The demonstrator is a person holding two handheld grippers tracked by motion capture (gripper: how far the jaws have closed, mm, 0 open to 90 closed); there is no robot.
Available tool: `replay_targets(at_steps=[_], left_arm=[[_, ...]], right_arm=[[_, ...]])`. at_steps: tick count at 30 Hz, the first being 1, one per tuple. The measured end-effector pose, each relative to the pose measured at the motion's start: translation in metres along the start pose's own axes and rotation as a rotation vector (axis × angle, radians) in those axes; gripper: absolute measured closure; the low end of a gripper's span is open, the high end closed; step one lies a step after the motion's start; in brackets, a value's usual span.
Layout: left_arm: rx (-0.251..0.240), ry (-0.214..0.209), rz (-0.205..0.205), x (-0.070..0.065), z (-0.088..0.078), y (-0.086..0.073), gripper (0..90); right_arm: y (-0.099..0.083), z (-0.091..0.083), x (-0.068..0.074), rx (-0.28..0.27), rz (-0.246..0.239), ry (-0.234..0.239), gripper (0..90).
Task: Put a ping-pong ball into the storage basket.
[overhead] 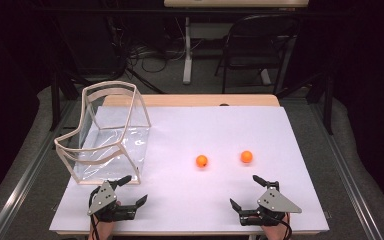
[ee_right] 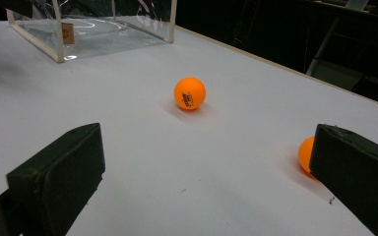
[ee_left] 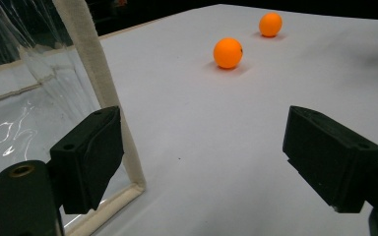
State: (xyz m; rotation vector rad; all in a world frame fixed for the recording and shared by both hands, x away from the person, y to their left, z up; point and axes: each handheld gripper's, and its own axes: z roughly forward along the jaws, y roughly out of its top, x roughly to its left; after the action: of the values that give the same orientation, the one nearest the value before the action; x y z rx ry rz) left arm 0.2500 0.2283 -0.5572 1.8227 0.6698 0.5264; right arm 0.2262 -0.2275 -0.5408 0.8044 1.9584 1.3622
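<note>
Two orange balls, left ball point(overhead: 201, 161) and right ball point(overhead: 246, 156), loose on counter point(overhead: 215, 130); left gripper point(overhead: 135, 192) fingers spread, right gripper point(overhead: 244, 191) fingers spread, both empty; clear bag point(overhead: 111, 135) near left gripper

The high view looks forward and down over the whole desk point(overhead: 220, 200). Each gripper view sits low and close, facing across it; all three share the two orange balls point(overhead: 201, 161), the farther perhaps half hidden.

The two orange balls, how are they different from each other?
The left ball lies nearer the clear bag; the right ball lies farther from it, ahead of the right gripper. In the right gripper view, the left ball shows a printed mark; the right ball is half hidden behind a jaw. Both are orange, round, on the white table.
</note>
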Motion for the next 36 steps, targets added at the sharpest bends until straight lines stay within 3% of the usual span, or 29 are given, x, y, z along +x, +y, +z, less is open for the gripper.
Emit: replay_targets(at_steps=[25,36], left_arm=[[0.011,-0.004,0.017,-0.004,0.002,0.001,15.7],[0.013,-0.015,0.024,-0.003,0.003,0.001,15.7]], right_arm=[[0.008,0.01,0.006,0.054,-0.005,0.023,0.0],[0.014,0.027,0.009,0.145,0.013,0.037,0.0]])
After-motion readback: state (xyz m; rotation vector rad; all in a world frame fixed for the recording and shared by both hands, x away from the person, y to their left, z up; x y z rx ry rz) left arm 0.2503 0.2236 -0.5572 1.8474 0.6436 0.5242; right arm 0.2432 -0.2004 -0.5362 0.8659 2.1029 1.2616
